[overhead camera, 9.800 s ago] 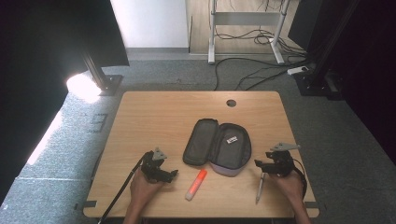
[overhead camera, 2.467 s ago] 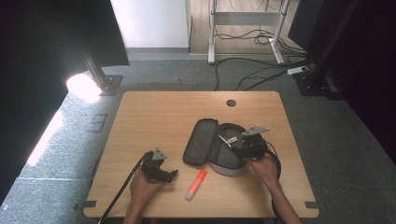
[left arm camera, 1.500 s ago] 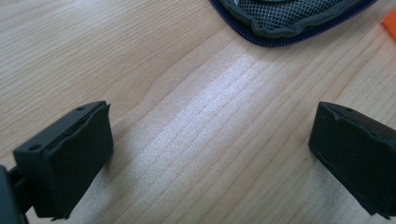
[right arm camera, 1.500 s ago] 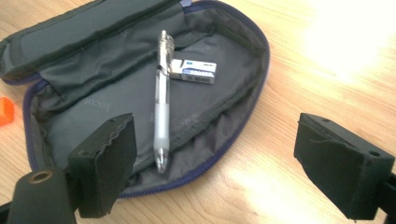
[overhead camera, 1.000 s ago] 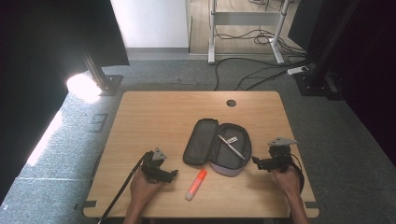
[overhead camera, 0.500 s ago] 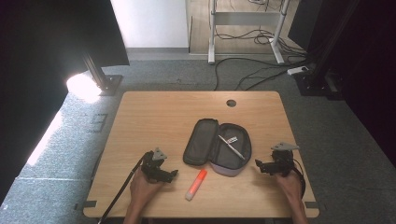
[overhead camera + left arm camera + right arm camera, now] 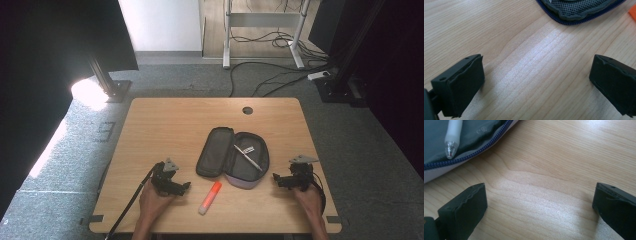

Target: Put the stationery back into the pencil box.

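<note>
Pale wood grain ran under both of my grippers, the table (image 7: pixel 170 120) standing on grey carpet with cables trailing across the floor beyond its far edge.

Starting at the left, my left gripper (image 7: pixel 173 183) rested low on the wood near the front edge, its jaws spread wide with nothing but bare table between them. In the left gripper view the same gap (image 7: pixel 536 85) showed clean wood from one black pad to the other. Ahead of those jaws and a little to their right lay the open edge of the pencil case (image 7: pixel 576 10), its grey mesh pocket bordered by a blue zip, well clear of the pads. Off the tip of the right-hand jaw, at the frame's edge, I could see a sliver of the orange marker (image 7: pixel 633 11) (in the high view it lay on the table (image 7: pixel 210 197), between my two grippers and just in front of the case).

Next came the case itself (image 7: pixel 215 155), unzipped and lying flat, with a pen (image 7: pixel 248 158) resting inside its right half.

Farthest right, my right gripper (image 7: pixel 286 181) sat on the wood just beside the case, jaws likewise held wide apart and gripping nothing. Past its left-hand jaw the zip edge crossed the corner of the right gripper view, the pen's clear tip (image 7: pixel 451 145) just inside it.
</note>
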### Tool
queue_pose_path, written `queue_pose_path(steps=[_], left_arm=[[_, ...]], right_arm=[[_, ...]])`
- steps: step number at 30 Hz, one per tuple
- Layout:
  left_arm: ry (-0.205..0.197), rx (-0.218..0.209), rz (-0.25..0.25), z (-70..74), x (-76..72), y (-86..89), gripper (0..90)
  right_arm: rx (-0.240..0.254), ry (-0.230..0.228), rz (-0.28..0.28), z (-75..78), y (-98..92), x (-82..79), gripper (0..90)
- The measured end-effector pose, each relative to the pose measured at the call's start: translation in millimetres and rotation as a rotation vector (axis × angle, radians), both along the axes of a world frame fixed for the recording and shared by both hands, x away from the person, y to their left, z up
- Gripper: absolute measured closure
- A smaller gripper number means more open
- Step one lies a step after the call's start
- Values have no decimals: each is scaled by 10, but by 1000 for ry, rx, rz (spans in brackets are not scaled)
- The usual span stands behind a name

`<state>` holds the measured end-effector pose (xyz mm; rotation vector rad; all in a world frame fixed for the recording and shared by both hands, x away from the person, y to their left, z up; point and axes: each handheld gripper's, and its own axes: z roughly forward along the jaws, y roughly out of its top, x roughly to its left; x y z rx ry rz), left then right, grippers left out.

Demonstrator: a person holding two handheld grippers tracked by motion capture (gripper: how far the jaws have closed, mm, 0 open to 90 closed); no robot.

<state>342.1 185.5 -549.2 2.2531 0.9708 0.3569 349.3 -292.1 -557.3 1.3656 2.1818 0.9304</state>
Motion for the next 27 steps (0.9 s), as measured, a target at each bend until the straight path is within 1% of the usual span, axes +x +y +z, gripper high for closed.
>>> queue_pose_path(steps=[9, 12, 13, 14, 17, 19, 24, 26, 27], left_arm=[[-1, -1, -9, 1, -6, 6, 0], [-2, 6, -7, 14, -20, -3, 11], [-14, 25, -4, 34, -42, -20, 18], [-14, 25, -4, 34, -42, -20, 26], [-35, 36, -14, 83, -86, -59, 45], [-32, 19, -31, 121, -113, -92, 52], [-23, -6, -64, 178, -167, -182, 73], [-25, -10, -74, 197, -191, -217, 90], [-33, -18, -86, 224, -219, -252, 110]], right_arm=[[-3, 0, 0, -1, 5, -4, 0], [-3, 0, 1, -1, 5, -4, 0], [-3, 0, 0, 0, 5, -3, 0], [-3, 0, 0, 0, 5, -3, 0], [-2, 0, 2, -1, 6, -1, 0], [-2, 0, 3, -1, 5, 0, 0], [-2, -1, 6, -1, 5, 2, 0], [-1, -1, 6, -1, 5, 3, 0], [-2, -1, 7, -1, 4, 3, 0]])
